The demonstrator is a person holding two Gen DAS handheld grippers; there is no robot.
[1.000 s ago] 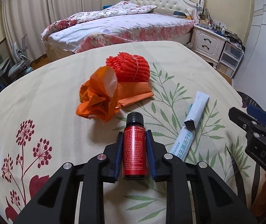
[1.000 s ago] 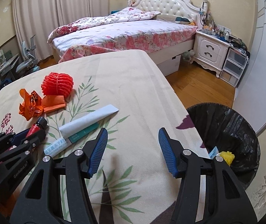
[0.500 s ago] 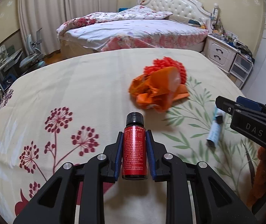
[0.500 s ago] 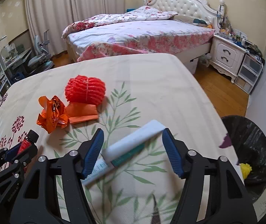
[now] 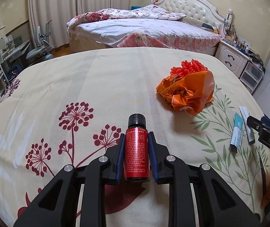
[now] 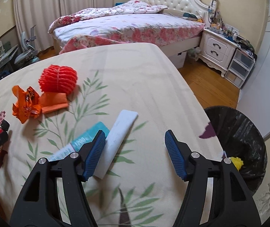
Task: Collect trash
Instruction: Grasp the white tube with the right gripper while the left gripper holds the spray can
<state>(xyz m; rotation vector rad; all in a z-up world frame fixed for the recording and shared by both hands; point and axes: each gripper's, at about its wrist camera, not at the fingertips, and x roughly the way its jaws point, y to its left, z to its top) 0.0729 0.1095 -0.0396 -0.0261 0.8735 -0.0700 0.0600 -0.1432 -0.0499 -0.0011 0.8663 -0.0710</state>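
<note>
Red bottle is clamped between the left gripper pads; right gripper is held open above the white tube, unpinched.

Soft, even indoor daylight, brightest at the curtains far ahead of the grippers, faint shadow under the orange bag, strong fisheye bending and dark corners, motion blur on the tube between the right gripper's fingers, left view sharp.

On the patterned cloth: one red bottle, one orange bag, one red foam net, one white tube and one teal box.
</note>
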